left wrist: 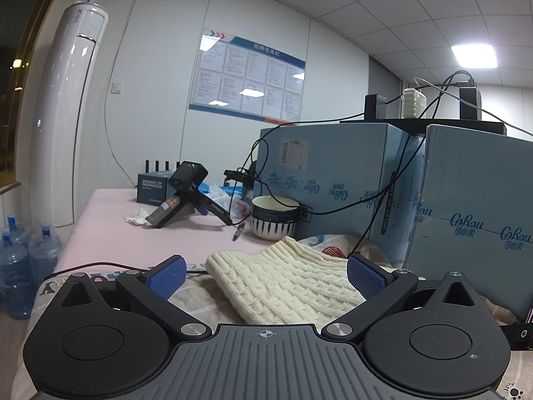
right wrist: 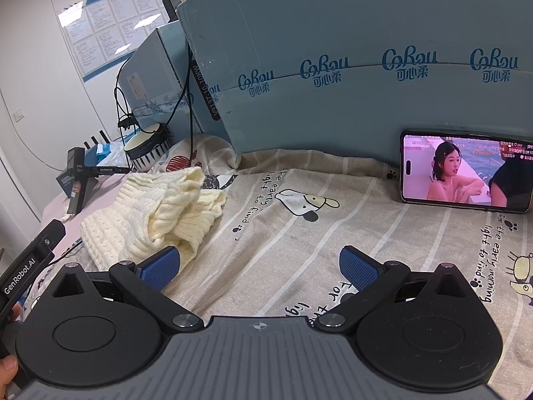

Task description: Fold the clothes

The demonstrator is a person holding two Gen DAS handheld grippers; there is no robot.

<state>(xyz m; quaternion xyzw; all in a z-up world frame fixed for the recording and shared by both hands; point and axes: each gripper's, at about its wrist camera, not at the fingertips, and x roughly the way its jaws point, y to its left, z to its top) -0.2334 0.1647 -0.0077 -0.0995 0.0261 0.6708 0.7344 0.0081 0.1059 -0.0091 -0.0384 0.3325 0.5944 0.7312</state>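
A cream cable-knit sweater lies bunched on the printed bedsheet. In the left wrist view it sits straight ahead, between and just beyond the blue pads of my left gripper, which is open and holds nothing. In the right wrist view the same sweater lies crumpled at the left, its near edge close to the left pad. My right gripper is open over bare sheet, with nothing between its fingers. The left gripper's body shows at the left edge of the right wrist view.
Light blue cardboard boxes stand behind the sheet, with cables hanging down them. A phone playing video leans on one box. A striped bowl, a pen, a black device on a stand and tissues sit on the pink surface beyond.
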